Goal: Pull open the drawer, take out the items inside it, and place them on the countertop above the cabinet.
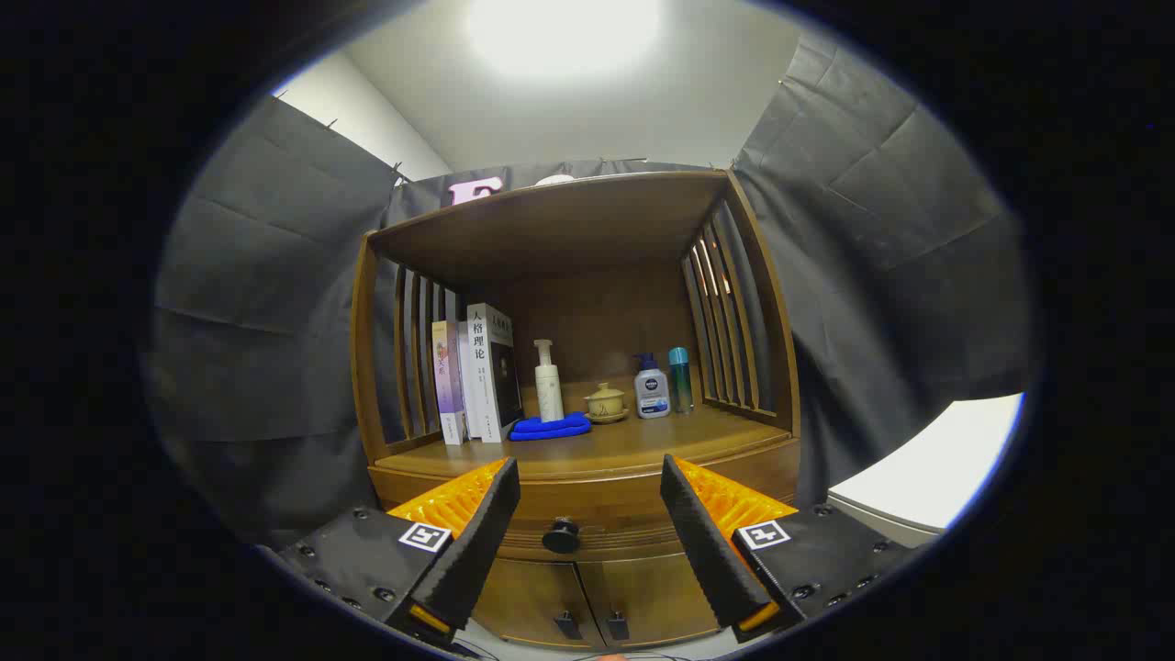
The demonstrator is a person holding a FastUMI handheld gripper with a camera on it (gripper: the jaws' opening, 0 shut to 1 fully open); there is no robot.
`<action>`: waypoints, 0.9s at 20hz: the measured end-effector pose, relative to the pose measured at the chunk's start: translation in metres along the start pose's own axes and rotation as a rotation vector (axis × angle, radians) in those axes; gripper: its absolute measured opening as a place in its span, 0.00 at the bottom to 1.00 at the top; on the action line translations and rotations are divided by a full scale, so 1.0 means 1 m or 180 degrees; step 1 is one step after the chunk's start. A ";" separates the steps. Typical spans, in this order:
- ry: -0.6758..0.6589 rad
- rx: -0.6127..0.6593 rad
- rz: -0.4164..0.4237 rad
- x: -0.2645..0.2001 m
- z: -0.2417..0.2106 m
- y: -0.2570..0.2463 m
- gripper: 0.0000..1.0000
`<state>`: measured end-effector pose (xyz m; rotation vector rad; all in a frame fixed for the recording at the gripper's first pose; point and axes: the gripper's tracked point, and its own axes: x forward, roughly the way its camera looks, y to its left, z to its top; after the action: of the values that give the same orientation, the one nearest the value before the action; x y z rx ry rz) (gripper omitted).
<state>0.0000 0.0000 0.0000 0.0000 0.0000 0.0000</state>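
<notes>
A wooden cabinet point(587, 487) stands straight ahead. Its drawer point(587, 519) is closed, with a round dark knob point(561, 534) in the middle of the front. My gripper point(587, 537) is open, its two fingers spread to either side of the knob and short of touching it; nothing is between them. Above the drawer lies the countertop point(633, 441), a wooden shelf under a roofed alcove. What the drawer holds is hidden.
On the countertop stand books point(473, 372) at the left, a blue cloth point(551, 426), a white pump bottle point(548, 381), a small lidded cup point(606, 402), a white-and-blue bottle point(651, 387) and a teal can point(679, 378). Two lower doors point(587, 601) sit beneath the drawer.
</notes>
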 end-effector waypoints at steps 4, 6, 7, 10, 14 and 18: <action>0.0011 0.0008 -0.0008 0.001 -0.002 0.000 0.98; 0.0003 0.0009 -0.0016 0.000 -0.001 -0.001 0.98; 0.0004 0.0011 -0.0017 0.001 -0.001 -0.002 0.98; 0.0011 0.0016 -0.0020 0.001 -0.003 -0.001 0.98; 0.0007 0.0023 -0.0023 0.002 -0.003 -0.001 0.98; 0.0014 0.0014 -0.0023 0.002 -0.004 -0.002 0.98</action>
<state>0.0021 -0.0016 -0.0041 0.0044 0.0045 -0.0073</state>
